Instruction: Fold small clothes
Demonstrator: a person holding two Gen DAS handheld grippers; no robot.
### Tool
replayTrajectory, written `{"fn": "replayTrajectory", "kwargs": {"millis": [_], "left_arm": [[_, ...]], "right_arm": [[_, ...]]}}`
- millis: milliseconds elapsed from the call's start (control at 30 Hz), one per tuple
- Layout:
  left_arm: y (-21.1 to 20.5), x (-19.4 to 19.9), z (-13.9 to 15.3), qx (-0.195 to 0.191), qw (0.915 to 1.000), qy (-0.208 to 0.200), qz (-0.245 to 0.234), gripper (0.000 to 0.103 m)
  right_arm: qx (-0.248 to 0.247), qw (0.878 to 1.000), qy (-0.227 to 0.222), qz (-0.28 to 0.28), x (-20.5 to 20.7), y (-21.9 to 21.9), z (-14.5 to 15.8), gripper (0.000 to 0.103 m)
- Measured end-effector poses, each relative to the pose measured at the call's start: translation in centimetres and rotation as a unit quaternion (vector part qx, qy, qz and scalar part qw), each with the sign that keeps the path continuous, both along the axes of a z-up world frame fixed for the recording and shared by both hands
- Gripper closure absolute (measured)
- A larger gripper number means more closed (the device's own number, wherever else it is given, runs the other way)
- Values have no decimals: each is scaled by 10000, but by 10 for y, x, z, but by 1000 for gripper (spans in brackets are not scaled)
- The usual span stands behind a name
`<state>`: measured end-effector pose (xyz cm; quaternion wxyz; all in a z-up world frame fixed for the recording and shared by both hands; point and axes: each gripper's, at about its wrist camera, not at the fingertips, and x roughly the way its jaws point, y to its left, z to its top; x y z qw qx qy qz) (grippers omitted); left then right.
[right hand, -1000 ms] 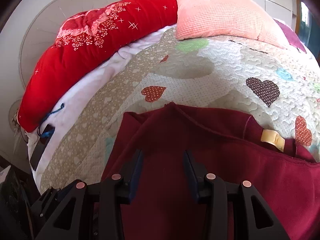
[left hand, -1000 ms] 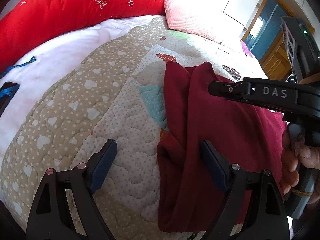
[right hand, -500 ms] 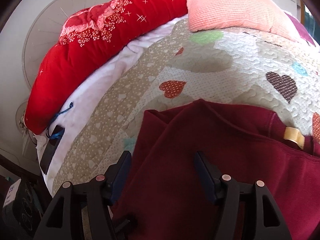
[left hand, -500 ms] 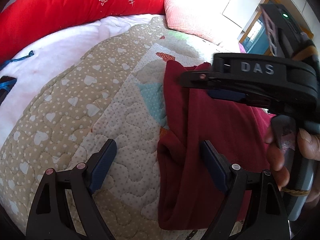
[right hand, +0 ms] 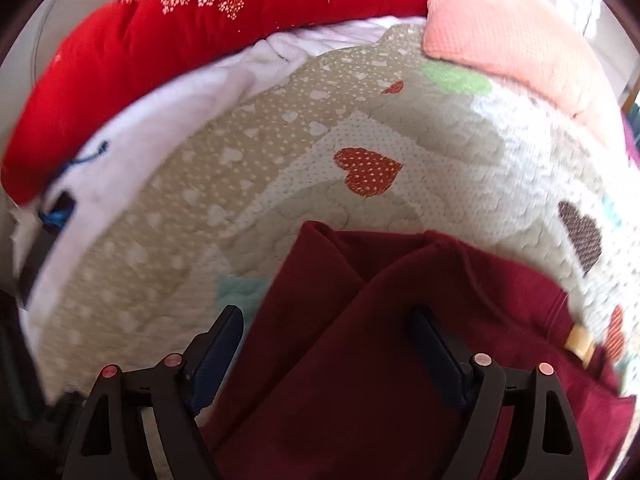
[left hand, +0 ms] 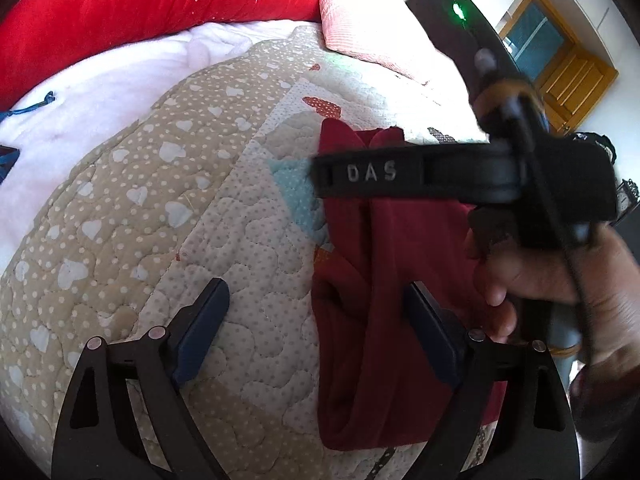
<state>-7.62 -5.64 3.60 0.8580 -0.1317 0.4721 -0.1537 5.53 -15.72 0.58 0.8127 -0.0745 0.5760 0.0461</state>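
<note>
A dark red garment [left hand: 384, 320] lies folded lengthwise on a heart-print quilt [left hand: 168, 216]; it also shows in the right wrist view [right hand: 360, 360] with a tan label [right hand: 580, 342] at its right. My left gripper [left hand: 316, 316] is open and empty, low over the garment's left edge. My right gripper [right hand: 326, 338] is open and empty above the garment's upper left part. Its black body marked DAS [left hand: 460, 176] crosses the left wrist view, held by a hand [left hand: 568, 292].
A red flowered cushion [right hand: 200, 40] and a pink pillow [right hand: 512, 40] lie at the far end of the bed. A white sheet [left hand: 100, 96] with a blue cord [right hand: 60, 208] lies left. A wooden door [left hand: 576, 80] stands far right.
My right gripper has opened wide and moved left and away over the garment's left part. My left gripper has stayed open and nearly still.
</note>
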Motion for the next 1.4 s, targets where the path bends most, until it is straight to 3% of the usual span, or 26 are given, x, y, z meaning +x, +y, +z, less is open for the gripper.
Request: {"fn": "replayTrajectory", "kwargs": {"millis": [100, 133, 167, 200, 267, 400, 433, 500, 533, 600, 800, 967, 1100, 1233, 1333, 1400], "left_arm": [[-1, -2, 1, 4, 10000, 3, 4, 13], [-3, -3, 2, 48, 10000, -24, 15, 13], [-4, -5, 2, 83, 10000, -48, 15, 12], [-7, -6, 3, 130, 9999, -70, 6, 12], [-14, -9, 4, 242, 9996, -136, -38, 11], [-24, -16, 6, 360, 9989, -225, -175, 10], [-25, -19, 9, 204, 9993, -203, -248, 16], [-30, -23, 15, -255, 9981, -38, -557, 60], [-34, -25, 19, -352, 9972, 10, -667, 64], [-49, -36, 36, -148, 9961, -245, -836, 76], [-99, -66, 93, -204, 9844, -862, -1521, 77], [-174, -96, 119, -146, 9642, -1104, -2406, 77], [-236, -110, 101, 91, 9522, -1001, -2886, 77], [-286, -119, 63, 459, 9456, -671, -3150, 76], [-293, -126, 60, 425, 9437, -569, -3230, 58], [-287, -128, 69, 192, 9392, -530, -3388, 36]], "right_arm": [[18, 9996, -265, -39, -8, -8, 4, 45], [131, 9993, -338, -42, -12, -12, 9, 56], [466, 9979, -432, -78, -18, -21, 17, 71], [774, 9958, -479, -134, -22, -29, 23, 77], [1309, 9885, -663, -368, -33, -47, 37, 83], [2307, 9647, -990, -798, -56, -80, 50, 85], [2449, 9601, -1034, -874, -59, -85, 50, 85], [2681, 9516, -1132, -989, -67, -94, 52, 86], [2794, 9472, -1186, -1033, -71, -99, 56, 86], [2963, 9405, -1271, -1075, -78, -108, 65, 86], [3089, 9259, -1890, -1075, -117, -147, 116, 87], [3037, 9135, -2343, -1354, -162, -209, 151, 87], [2829, 9087, -2447, -1856, -199, -262, 148, 87], [2325, 9145, -2091, -2569, -221, -305, 109, 87], [2422, 9059, -1730, -3012, -228, -329, 75, 84], [2664, 8903, -1785, -3233, -236, -338, 71, 78]]}}
